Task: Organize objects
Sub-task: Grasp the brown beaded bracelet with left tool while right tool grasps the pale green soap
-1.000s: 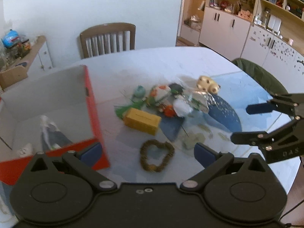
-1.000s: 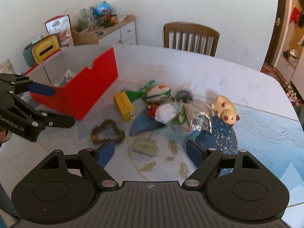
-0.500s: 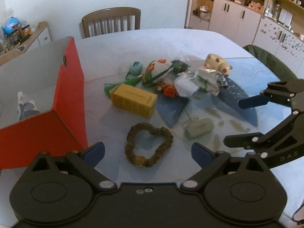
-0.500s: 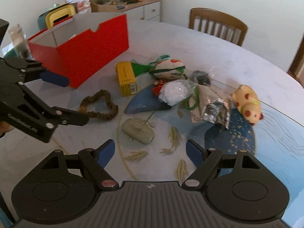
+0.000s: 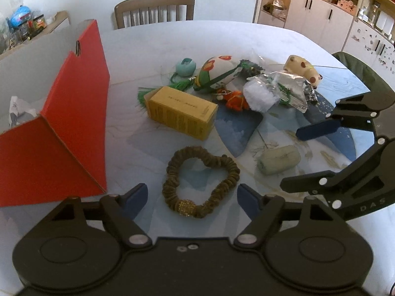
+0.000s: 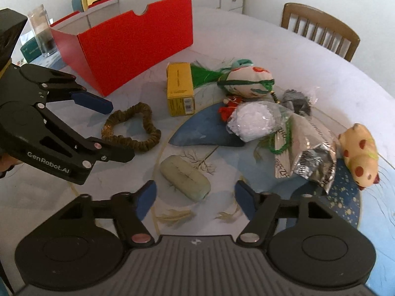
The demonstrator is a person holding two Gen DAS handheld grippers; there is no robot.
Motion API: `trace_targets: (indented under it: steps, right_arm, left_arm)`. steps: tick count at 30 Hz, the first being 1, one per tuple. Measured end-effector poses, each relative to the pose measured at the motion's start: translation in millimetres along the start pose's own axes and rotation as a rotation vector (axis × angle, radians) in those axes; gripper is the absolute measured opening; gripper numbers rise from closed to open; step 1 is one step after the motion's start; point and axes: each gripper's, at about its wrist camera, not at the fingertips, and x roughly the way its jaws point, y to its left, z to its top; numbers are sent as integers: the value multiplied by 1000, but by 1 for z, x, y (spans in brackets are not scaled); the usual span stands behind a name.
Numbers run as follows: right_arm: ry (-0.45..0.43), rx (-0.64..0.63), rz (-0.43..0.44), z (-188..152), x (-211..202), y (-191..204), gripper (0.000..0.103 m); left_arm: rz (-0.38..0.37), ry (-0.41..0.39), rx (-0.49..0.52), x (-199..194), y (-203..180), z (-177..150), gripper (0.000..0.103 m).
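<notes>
A brown scrunchie [image 5: 200, 180] with a gold bead lies on the table, between the tips of my open left gripper [image 5: 192, 197]. From the right wrist view, the left gripper [image 6: 111, 129] straddles one end of the scrunchie [image 6: 145, 143]. A pale green oblong pouch [image 6: 185, 177] lies just ahead of my open right gripper [image 6: 195, 197]. In the left wrist view the right gripper [image 5: 308, 157] frames that pouch [image 5: 279, 159]. Neither gripper holds anything. An open red box [image 5: 61, 135] stands at the left, with a crumpled white thing inside.
Behind the scrunchie lie a yellow carton [image 5: 180, 116], a floral pouch [image 5: 219, 70], a white ball in a bag [image 5: 259, 96], a foil packet [image 6: 313, 162] and a spotted cat figurine [image 6: 360, 157]. A wooden chair [image 5: 153, 9] stands at the table's far side, a glass jar [image 6: 44, 34] beside the box.
Both grippers have come lower and closer to the table. The scrunchie now sits between the left fingertips, and the green pouch is nearer the right ones. Both stay open.
</notes>
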Motion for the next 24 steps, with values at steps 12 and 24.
trace_targets:
  steps: [12,24]
  right_arm:
    - [-3,-48,13,4,4,10,39]
    - [-16,139,-20,-9,-11,13,26]
  left_arm:
    - [0,-19,4,0,-3,3,46]
    - [-11,2,-1,-4,-3,4,16]
